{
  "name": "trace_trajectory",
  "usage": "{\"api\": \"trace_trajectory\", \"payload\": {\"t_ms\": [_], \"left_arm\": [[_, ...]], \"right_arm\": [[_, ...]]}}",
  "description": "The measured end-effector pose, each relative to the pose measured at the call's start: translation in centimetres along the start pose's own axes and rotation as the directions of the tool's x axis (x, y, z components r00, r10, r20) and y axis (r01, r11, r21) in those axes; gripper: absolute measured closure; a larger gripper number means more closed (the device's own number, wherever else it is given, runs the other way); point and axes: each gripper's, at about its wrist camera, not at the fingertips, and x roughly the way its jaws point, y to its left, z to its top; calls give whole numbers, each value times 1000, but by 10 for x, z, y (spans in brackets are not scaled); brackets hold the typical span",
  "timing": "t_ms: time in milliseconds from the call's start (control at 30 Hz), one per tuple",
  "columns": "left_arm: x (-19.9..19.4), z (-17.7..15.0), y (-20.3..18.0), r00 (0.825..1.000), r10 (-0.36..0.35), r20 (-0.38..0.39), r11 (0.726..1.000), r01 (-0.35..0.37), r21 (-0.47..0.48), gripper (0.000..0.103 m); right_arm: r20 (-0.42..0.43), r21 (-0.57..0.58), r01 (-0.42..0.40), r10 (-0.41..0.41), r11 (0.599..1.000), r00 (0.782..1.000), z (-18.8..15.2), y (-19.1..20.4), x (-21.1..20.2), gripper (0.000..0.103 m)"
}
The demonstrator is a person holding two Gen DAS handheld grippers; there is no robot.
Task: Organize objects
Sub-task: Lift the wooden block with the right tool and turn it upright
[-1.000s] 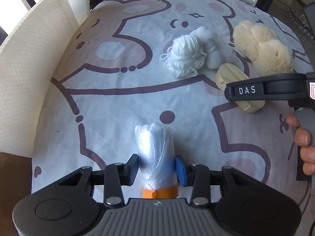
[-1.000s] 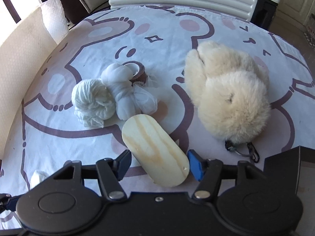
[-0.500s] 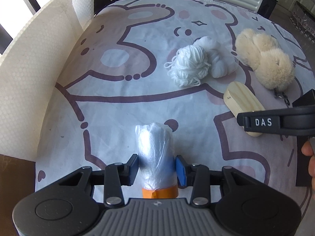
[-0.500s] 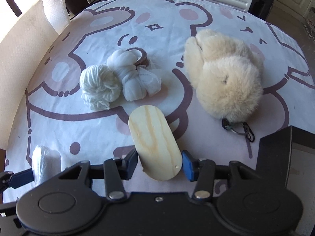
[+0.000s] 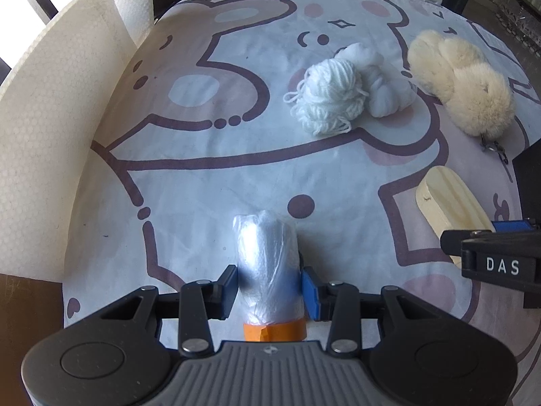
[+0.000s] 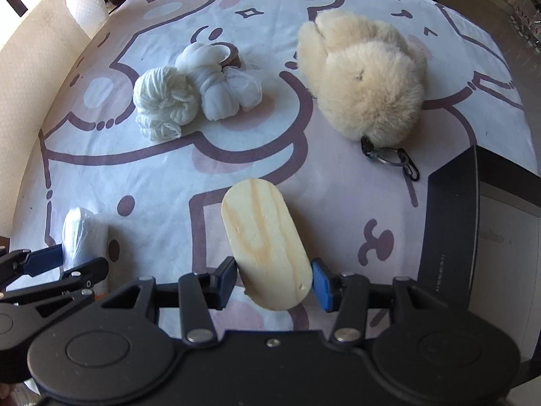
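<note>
My left gripper [image 5: 268, 277] is shut on a roll of clear plastic film [image 5: 267, 253] with an orange taped end, near the front of the cartoon-print tablecloth [image 5: 203, 186]. In the right wrist view, my right gripper [image 6: 274, 275] is shut on a pale oval wooden block [image 6: 263, 237], a blue pad pressing each long edge. The block tilts up off the cloth. That block [image 5: 449, 203] also shows at the right edge of the left wrist view, and the plastic roll [image 6: 83, 233] at the left of the right wrist view.
A white yarn ball [image 6: 162, 101], a knotted white cloth bundle [image 6: 223, 84] and a fluffy beige plush with a key clip [image 6: 368, 74] lie farther back. A black box [image 6: 449, 220] stands at the right edge. A cream foam sheet [image 5: 44, 118] walls the left side.
The right gripper's jaws closed onto the wooden block and drew it nearer and away from the yarn. The left gripper kept its hold on the plastic roll and stayed put.
</note>
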Motion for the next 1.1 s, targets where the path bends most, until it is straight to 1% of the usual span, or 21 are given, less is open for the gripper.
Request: {"api": "trace_trajectory", "payload": {"t_ms": [200, 300, 400, 600, 800, 900, 1033, 1100], "left_arm": [[2, 0, 2, 1000, -14, -1, 1000, 14, -10, 61], [2, 0, 0, 1000, -10, -12, 1000, 10, 9, 60], [5, -2, -3, 999, 10, -37, 999, -8, 45, 58], [3, -4, 1, 999, 2, -40, 999, 0, 43, 60], [-7, -3, 4, 1000, 1, -5, 999, -1, 41, 61], [-13, -2, 5, 1000, -4, 8, 999, 3, 44, 61], [-24, -2, 7, 999, -7, 41, 999, 5, 41, 61], [-31, -1, 6, 998, 0, 65, 998, -3, 56, 61]], "right_arm": [[-16, -39, 19, -19, 999, 1000, -1, 4, 7, 55], [-21, -59, 28, -29, 998, 999, 0, 7, 10, 55], [-22, -73, 36, -38, 997, 999, -1, 7, 14, 55], [-17, -81, 38, -39, 996, 999, -1, 7, 14, 55], [18, -84, 50, -48, 995, 999, 0, 8, 4, 56], [37, -70, 52, -50, 996, 998, -1, 6, -4, 56], [73, -46, 60, -56, 997, 996, -3, 1, -19, 56], [97, -26, 56, -53, 998, 994, -4, -1, -27, 57]]}}
